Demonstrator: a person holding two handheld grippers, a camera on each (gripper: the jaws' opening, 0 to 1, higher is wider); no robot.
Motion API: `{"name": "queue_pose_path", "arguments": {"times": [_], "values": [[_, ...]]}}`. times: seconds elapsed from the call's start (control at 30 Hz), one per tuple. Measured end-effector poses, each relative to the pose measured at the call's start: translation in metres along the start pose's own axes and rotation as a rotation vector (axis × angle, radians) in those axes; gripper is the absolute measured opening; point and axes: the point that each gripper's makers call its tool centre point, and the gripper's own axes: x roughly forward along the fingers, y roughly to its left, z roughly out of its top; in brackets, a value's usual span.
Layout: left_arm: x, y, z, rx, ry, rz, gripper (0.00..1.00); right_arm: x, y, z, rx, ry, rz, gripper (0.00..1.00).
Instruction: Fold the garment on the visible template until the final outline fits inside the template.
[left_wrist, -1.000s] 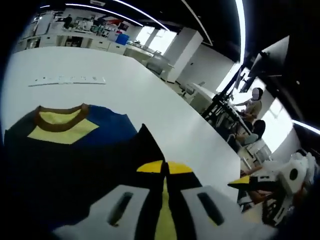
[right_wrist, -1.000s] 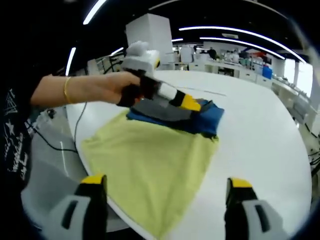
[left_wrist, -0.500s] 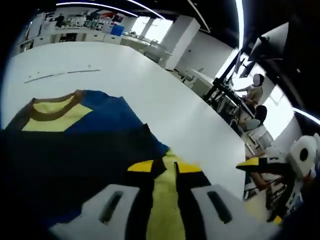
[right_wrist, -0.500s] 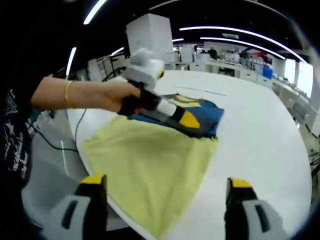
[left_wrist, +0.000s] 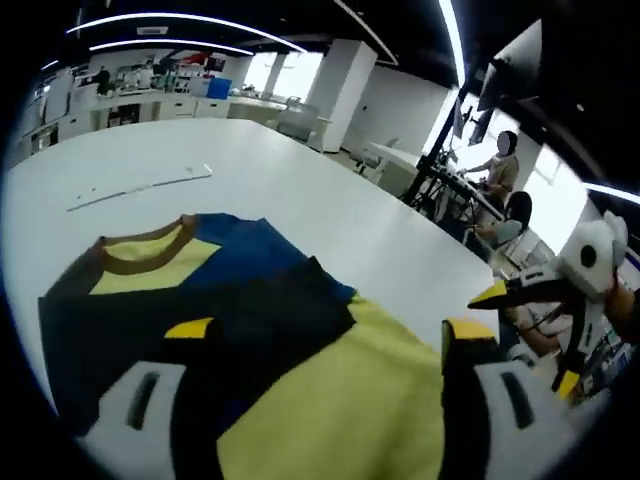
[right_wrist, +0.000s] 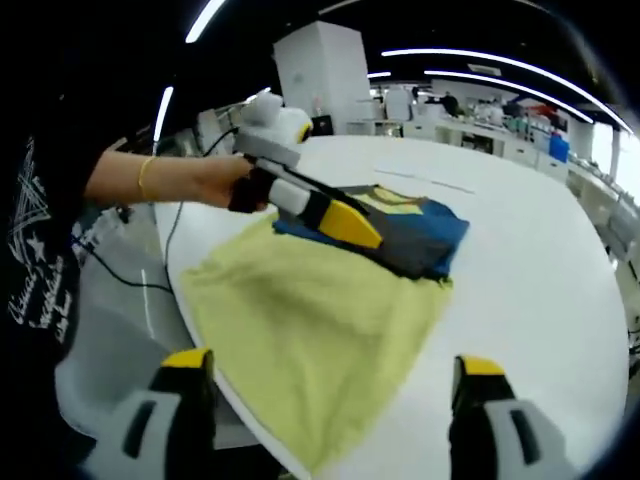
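One garment (right_wrist: 330, 300), yellow with a navy top, lies on the white table (right_wrist: 540, 270). The left gripper (left_wrist: 320, 345) has let go of it since a moment ago, jaws now wide apart and empty. The right gripper (right_wrist: 330, 375) is wide open too. Two people, I think, sit in the office behind.

— What colours do we have on the garment (right_wrist: 330, 300)?

— We see pale yellow below, a blue and dark navy upper part, and a brown collar (left_wrist: 150, 250) around a yellow patch.

— And the table (right_wrist: 540, 270)?

— White. Our grippers' jaws are grey with yellow tips.
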Motion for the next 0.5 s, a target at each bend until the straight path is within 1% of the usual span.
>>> {"name": "queue_pose_path", "arguments": {"times": [0.03,0.1,0.17,0.27,0.33,0.43,0.5], "values": [[-0.008,0.002,-0.001,0.007,-0.005,0.005,0.96,0.000,0.001,0.000,-0.006,0.002,0.010,1.00],[-0.019,0.006,-0.004,0.016,-0.004,0.002,0.99,0.001,0.004,0.000,-0.016,0.011,0.032,1.00],[-0.030,0.005,-0.006,0.036,-0.006,-0.002,0.99,0.001,0.007,-0.002,-0.037,0.030,0.056,1.00],[-0.048,0.007,-0.018,0.082,0.021,-0.014,0.99,0.003,0.012,-0.004,-0.067,0.055,0.088,1.00],[-0.057,0.010,-0.023,0.095,0.032,-0.012,0.99,0.004,0.015,-0.006,-0.079,0.068,0.106,1.00],[-0.076,0.014,-0.029,0.119,0.041,-0.013,0.99,0.006,0.020,-0.007,-0.109,0.084,0.125,1.00],[-0.085,0.014,-0.033,0.126,0.044,-0.017,0.99,0.007,0.021,-0.008,-0.134,0.093,0.134,1.00]]}}
